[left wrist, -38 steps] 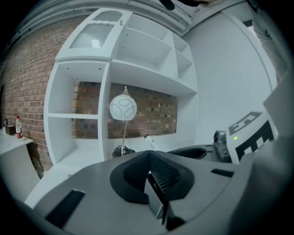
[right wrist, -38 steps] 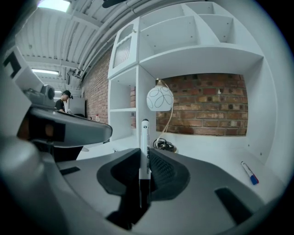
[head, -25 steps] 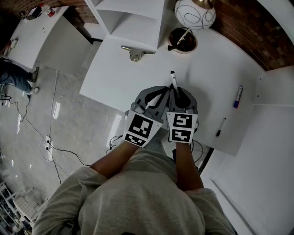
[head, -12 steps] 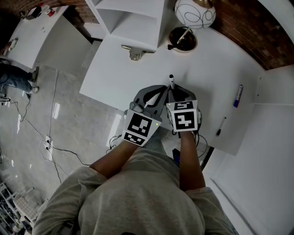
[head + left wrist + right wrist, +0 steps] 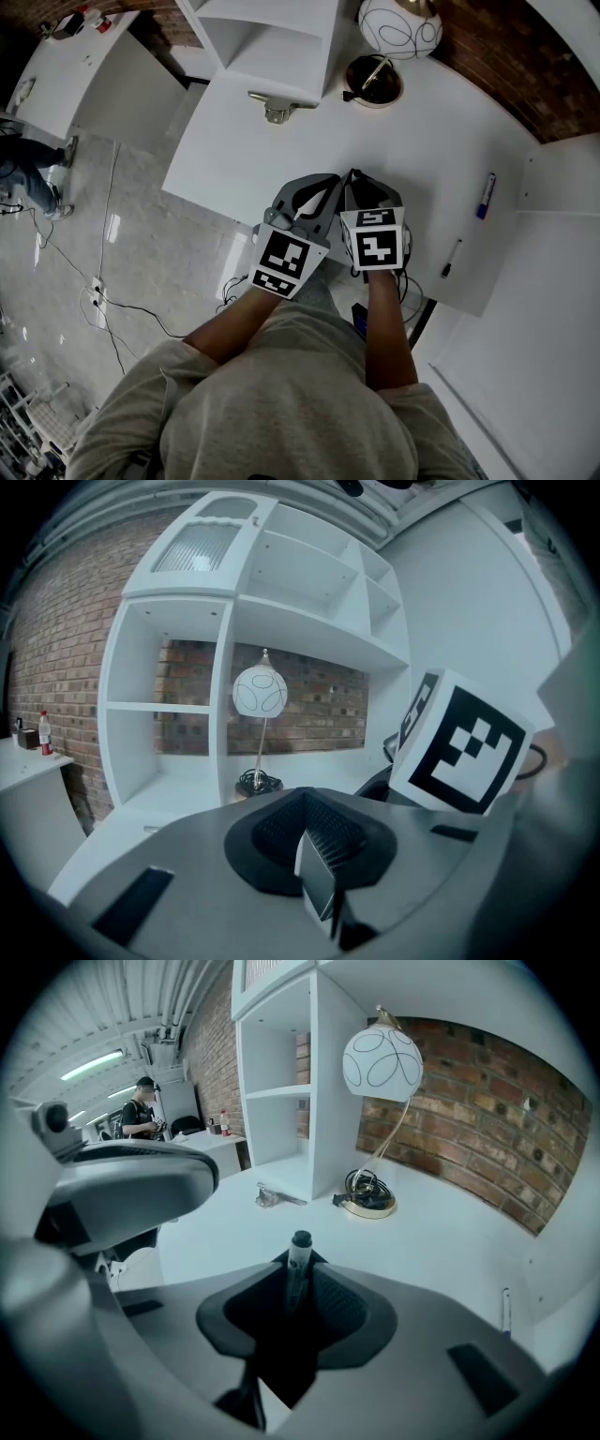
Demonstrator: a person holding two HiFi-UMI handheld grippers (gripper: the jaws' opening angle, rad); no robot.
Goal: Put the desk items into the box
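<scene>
Marker, white-barrelled with a dark cap, stands between the jaws of the right tool, its capped end projecting past the jaw tips toward the white counter. The jaws of this tool have just been opening a little, yet the pads lie against the barrel and the marker remains gripped. The tool is pitched steeply downward over the middle of the counter. The left tool sits just beside the right one, its jaws closed together with nothing between them. A blue marker and a black pen lie well apart from both tools near the counter's right edge. A metal clip rests at the foot of the white shelf unit, and a globe lamp stands near it at the brick wall.
</scene>
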